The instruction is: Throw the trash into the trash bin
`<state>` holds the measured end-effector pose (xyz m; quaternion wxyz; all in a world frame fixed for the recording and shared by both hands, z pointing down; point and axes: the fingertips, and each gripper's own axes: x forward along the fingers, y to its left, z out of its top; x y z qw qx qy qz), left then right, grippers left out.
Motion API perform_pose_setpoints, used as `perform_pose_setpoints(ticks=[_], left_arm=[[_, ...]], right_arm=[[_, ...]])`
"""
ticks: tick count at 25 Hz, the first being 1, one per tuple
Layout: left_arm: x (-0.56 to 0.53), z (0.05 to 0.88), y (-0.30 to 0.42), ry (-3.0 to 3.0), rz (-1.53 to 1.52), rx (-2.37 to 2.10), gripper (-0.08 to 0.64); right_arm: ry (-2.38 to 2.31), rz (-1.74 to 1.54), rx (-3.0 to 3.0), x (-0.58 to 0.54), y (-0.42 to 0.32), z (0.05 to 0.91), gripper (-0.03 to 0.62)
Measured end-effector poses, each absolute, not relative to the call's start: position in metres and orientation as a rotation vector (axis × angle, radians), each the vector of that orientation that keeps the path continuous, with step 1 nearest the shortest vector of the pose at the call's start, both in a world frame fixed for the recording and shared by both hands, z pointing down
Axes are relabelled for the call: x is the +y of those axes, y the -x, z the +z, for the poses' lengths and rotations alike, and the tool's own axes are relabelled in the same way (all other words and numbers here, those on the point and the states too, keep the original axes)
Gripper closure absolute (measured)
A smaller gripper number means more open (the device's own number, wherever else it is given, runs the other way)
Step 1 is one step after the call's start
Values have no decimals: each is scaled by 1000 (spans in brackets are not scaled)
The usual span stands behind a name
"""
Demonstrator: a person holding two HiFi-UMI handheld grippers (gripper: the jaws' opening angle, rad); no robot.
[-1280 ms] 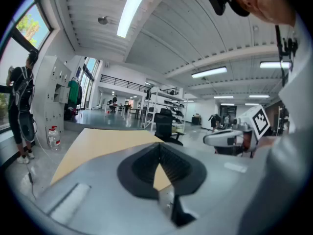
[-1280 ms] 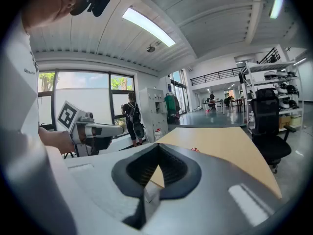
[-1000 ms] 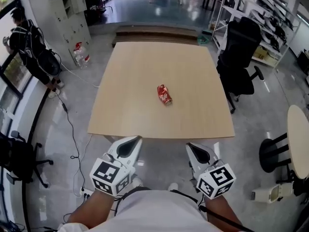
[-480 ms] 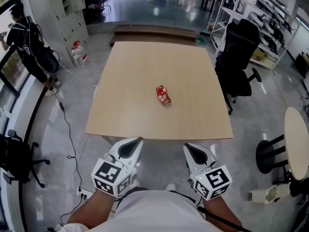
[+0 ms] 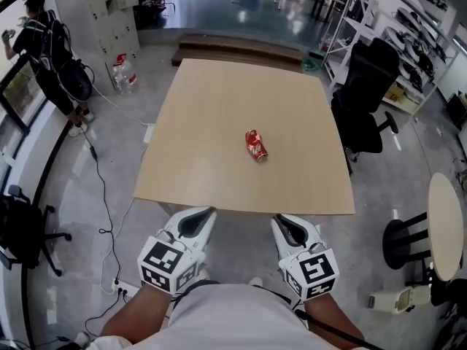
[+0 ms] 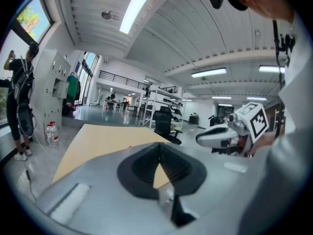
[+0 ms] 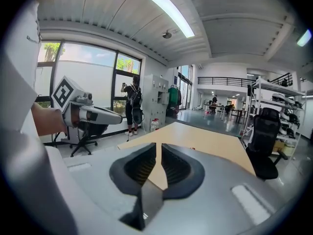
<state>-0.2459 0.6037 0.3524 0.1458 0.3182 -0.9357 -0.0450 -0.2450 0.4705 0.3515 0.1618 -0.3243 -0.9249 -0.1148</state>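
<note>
Left gripper (image 5: 198, 217) hangs just short of the near edge of the desk (image 5: 211, 122), jaws clenched tip to tip, nothing in them. Out in the middle of the desk, well ahead of both grippers and alone on the wood, lies the can (image 5: 256, 145), red and crushed. Right gripper (image 5: 286, 224) sits beside its partner at the same near edge. Its jaws have just been opening, and a thin slit shows between them, with nothing inside.

So this looks like the reach-in, and the right gripper seems the likely one to take it. That slit is far too narrow for the can, so the jaws need to spread much wider before they arrive. The reach should go over the desk edge and come down low, so the pads meet the can's sides, not its top. A crushed can is light and will skate on smooth wood, so the close should be square and gentle, with no shove. I can't pick out a bin in these views, so it needs finding before the carry.

The can lies on its side. Its long axis runs mostly away from the person, far end leaning left and near end leaning right. Which end is the top I can't tell. Jaws closing across that axis should get the better hold.
</note>
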Motion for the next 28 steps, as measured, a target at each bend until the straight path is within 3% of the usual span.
perform_pose_setpoints(ticks=[28], left_arm=[[696,378,252,-832,-153,-2663,552]], right_arm=[[943,-432,-2560,557,298,380,546]])
